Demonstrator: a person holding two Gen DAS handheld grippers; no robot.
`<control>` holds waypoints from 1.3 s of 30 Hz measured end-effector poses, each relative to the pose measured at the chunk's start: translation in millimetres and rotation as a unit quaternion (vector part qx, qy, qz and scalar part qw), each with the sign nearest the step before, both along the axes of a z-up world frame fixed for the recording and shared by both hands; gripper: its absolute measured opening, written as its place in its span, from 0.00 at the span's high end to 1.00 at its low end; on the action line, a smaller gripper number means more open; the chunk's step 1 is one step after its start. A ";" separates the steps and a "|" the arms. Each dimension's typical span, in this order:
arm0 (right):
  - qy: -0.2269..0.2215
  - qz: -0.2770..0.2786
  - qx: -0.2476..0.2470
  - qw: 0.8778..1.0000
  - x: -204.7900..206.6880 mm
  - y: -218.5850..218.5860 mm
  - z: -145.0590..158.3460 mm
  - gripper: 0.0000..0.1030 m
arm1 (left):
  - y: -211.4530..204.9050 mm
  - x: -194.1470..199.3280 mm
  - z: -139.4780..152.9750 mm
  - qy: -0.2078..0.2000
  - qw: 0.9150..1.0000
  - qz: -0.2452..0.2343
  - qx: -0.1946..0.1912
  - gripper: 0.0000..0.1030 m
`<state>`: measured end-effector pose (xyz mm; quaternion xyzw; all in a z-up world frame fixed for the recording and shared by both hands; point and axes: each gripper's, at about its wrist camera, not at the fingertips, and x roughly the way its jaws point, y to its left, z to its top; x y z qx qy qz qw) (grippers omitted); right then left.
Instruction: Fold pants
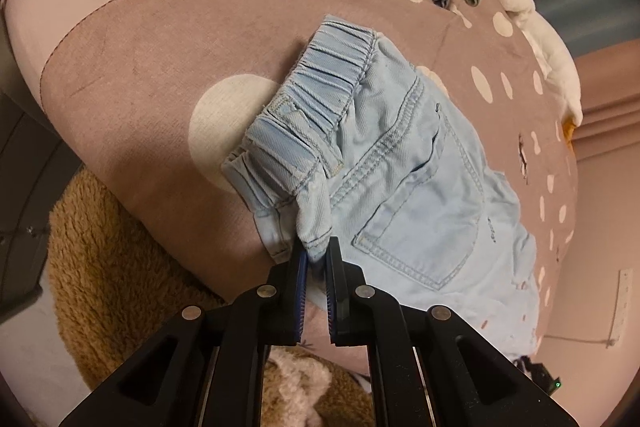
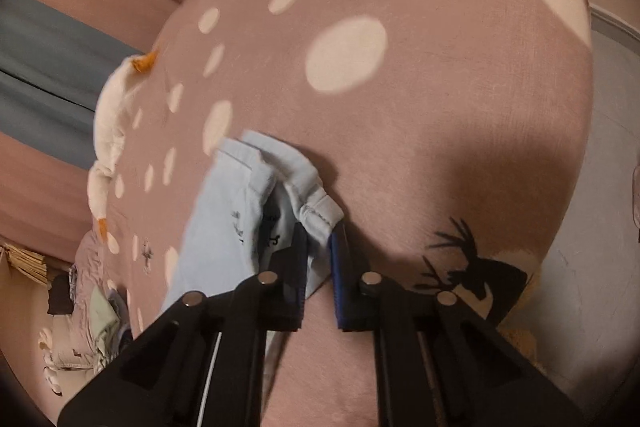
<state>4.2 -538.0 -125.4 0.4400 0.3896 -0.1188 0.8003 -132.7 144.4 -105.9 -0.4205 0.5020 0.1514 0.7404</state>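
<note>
Left gripper [image 1: 317, 255]: fingers clenched on a corner of the light blue pants [image 1: 404, 163] at the waistband [image 1: 308, 107]. Right gripper [image 2: 318, 237]: fingers nearly closed, pinching a hem fold of the same pants [image 2: 224, 211]. The pants lie on the pink dotted bedspread [image 1: 160, 39], near its front edge.

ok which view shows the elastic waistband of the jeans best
The left wrist view. There the gathered elastic waistband lies in full sight on the light blue jeans, above the back pocket, sharp enough to show its ribbing. The right wrist view shows only a blurred hem end of the jeans, with no waistband.
</note>
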 end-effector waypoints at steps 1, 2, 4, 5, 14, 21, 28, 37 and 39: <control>-0.008 -0.008 -0.005 1.000 -2.2 -1.7 7.3 0.90 | -0.2 -0.1 0.9 -0.001 1.000 0.001 -0.002 0.95; -0.012 -0.015 -0.011 1.000 -4.2 -3.8 13.9 0.90 | 0.7 -0.3 0.5 -0.002 1.000 0.001 -0.004 0.95; -0.020 -0.013 -0.008 1.000 -2.1 -5.1 20.0 0.90 | -0.1 -0.3 0.6 -0.003 1.000 0.001 -0.007 0.95; -0.010 -0.008 -0.022 1.000 1.2 -2.1 20.0 0.90 | 0.3 -0.7 0.5 -0.004 1.000 0.002 -0.007 0.95; 0.068 -0.032 -0.123 0.990 5.6 5.4 23.8 0.52 | 1.7 -2.5 1.5 -0.006 1.000 0.001 -0.003 0.95; 0.020 0.015 -0.109 0.994 12.9 14.0 39.0 0.52 | -0.6 -2.2 0.5 -0.008 1.000 0.007 0.000 0.95; 0.059 0.028 -0.104 0.992 33.7 18.2 6.0 0.92 | -7.4 -2.3 6.0 -0.025 0.999 0.005 0.027 0.95; -0.011 -0.021 -0.121 0.992 -8.9 8.8 58.3 0.95 | -9.5 -16.7 18.6 -0.050 0.999 -0.011 -0.019 0.95; 0.012 -0.012 -0.125 0.992 -5.7 10.0 47.2 0.94 | -12.4 -11.7 5.6 -0.029 0.999 -0.019 -0.011 0.95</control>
